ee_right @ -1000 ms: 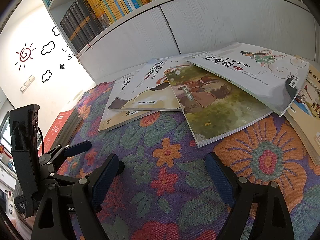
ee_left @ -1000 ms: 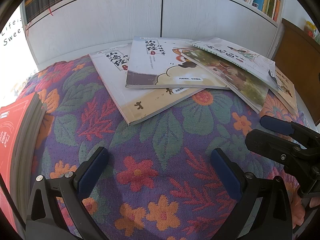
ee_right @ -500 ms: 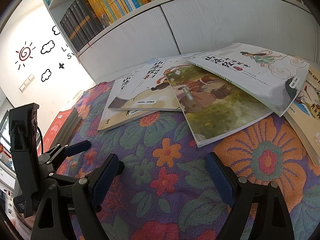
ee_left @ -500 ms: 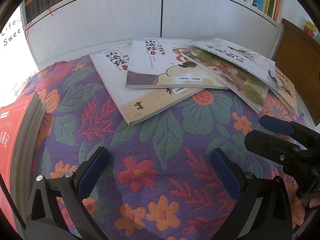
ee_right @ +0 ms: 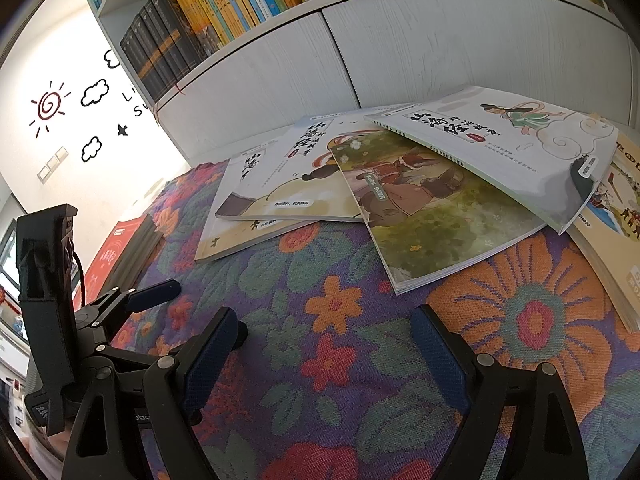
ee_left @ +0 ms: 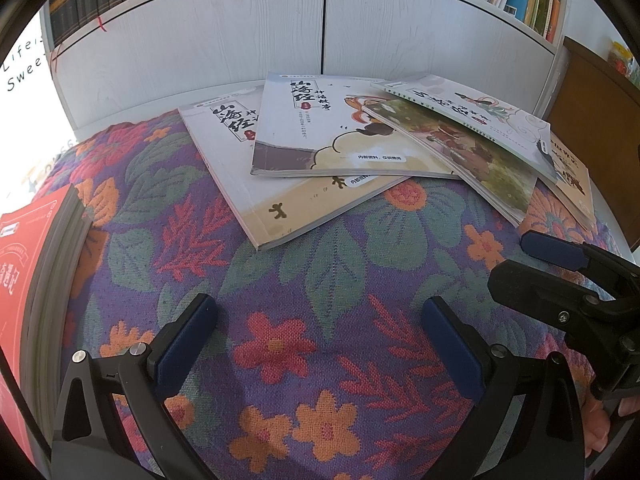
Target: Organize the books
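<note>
Several thin picture books lie fanned and overlapping on a floral cloth (ee_left: 320, 280). The leftmost white book (ee_left: 240, 176) lies under a second white book (ee_left: 320, 136). A green-covered book (ee_right: 424, 216) overlaps that one, with a white book showing a green-robed figure (ee_right: 500, 140) on top and a tan book (ee_right: 616, 216) at the far right. My left gripper (ee_left: 320, 336) hovers open over bare cloth in front of the books. My right gripper (ee_right: 324, 344) is open too, with nothing between its fingers, just short of the green book's near corner.
A red book (ee_left: 20, 264) lies on a dark stack at the cloth's left edge. Behind the books stands a white cabinet (ee_left: 240, 40) with a shelf full of upright books (ee_right: 224, 12). A brown wooden panel (ee_left: 592, 120) is at the right.
</note>
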`<state>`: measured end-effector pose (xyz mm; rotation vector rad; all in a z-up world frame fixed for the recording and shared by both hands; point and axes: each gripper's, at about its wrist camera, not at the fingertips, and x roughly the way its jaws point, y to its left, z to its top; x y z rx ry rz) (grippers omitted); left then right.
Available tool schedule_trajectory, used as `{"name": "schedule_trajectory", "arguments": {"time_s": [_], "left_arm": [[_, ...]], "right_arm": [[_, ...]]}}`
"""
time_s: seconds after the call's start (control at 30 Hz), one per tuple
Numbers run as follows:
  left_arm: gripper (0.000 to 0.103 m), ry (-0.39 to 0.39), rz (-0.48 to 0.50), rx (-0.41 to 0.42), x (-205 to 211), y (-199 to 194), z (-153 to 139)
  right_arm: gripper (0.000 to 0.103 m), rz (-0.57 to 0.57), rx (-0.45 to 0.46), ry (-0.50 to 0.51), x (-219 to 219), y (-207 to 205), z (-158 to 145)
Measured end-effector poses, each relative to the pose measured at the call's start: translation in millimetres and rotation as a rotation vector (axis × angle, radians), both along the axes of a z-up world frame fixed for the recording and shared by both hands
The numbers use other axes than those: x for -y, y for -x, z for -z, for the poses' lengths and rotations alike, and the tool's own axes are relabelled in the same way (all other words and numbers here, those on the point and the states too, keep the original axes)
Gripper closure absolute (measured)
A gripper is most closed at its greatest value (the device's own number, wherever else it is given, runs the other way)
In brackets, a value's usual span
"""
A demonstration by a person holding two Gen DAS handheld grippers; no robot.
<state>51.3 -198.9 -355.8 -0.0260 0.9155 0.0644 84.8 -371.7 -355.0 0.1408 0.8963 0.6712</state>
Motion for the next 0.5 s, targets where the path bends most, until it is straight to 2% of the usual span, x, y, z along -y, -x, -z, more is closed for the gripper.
{"name": "schedule_trajectory", "arguments": {"time_s": [0.5], "left_arm": [[0.001,0.0,0.001,-0.001,0.0,0.1,-0.2]], "right_arm": [[0.015,-0.003,0.003,0.011,-1.4,-3.2,0.9]]}}
